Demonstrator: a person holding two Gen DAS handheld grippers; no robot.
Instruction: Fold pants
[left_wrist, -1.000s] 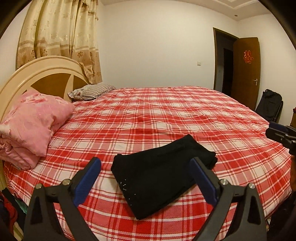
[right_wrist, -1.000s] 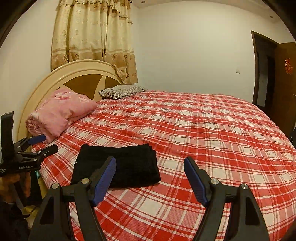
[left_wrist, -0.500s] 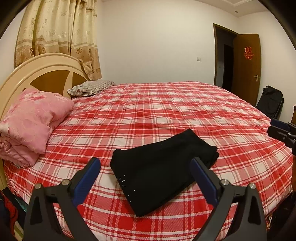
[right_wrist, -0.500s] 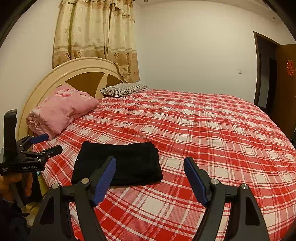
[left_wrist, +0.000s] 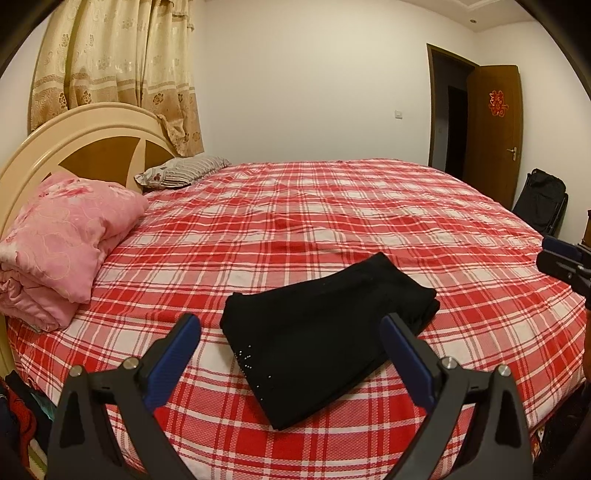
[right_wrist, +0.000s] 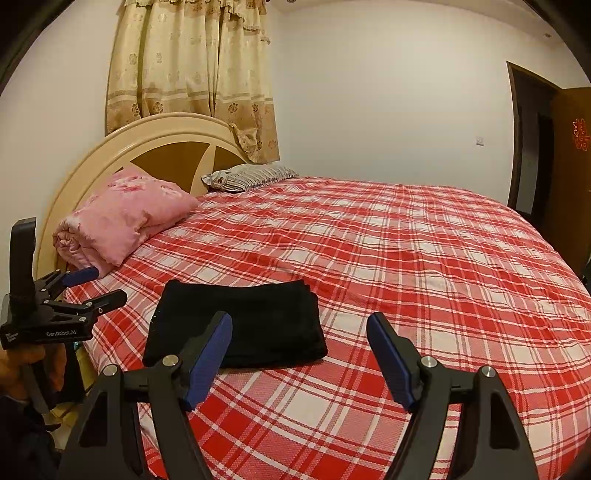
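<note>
Left gripper (left_wrist: 290, 334) nearest in the left wrist view, jaws spread wide, nothing between the pads, hovering off the bed. Right gripper (right_wrist: 299, 332) same: released, empty, above the sheet.

Pants (left_wrist: 325, 343) lie just beyond the left gripper's tips, at 12 o'clock from it; from the right gripper they sit at about 10–11 o'clock, near the bed's close edge. Black, already a compact folded rectangle, layers stacked at its right end. Looks like the fold is done or nearly so. Small shiny studs along the near-left edge.

Handling, judged: soft, light, limp knit-like cloth; no fragility. Layers will slide on each other, so pinch through all layers at a corner or along the thick stacked end, not one ply. The studded edge may be slightly stiffer.

Bed sheet (left_wrist: 332, 229), red plaid, soft under pressure, mild wrinkles at 12 o'clock beyond the pants. Bed edge runs close under both grippers, so a drag toward the person risks cloth slipping off. Wide free room at 12 to 2 o'clock.

Pink quilt (left_wrist: 62, 240) at 9–10 o'clock, well apart. Striped pillow (left_wrist: 184, 171) and headboard (left_wrist: 92, 147) further. Door (left_wrist: 495, 133) far at 2 o'clock.
</note>
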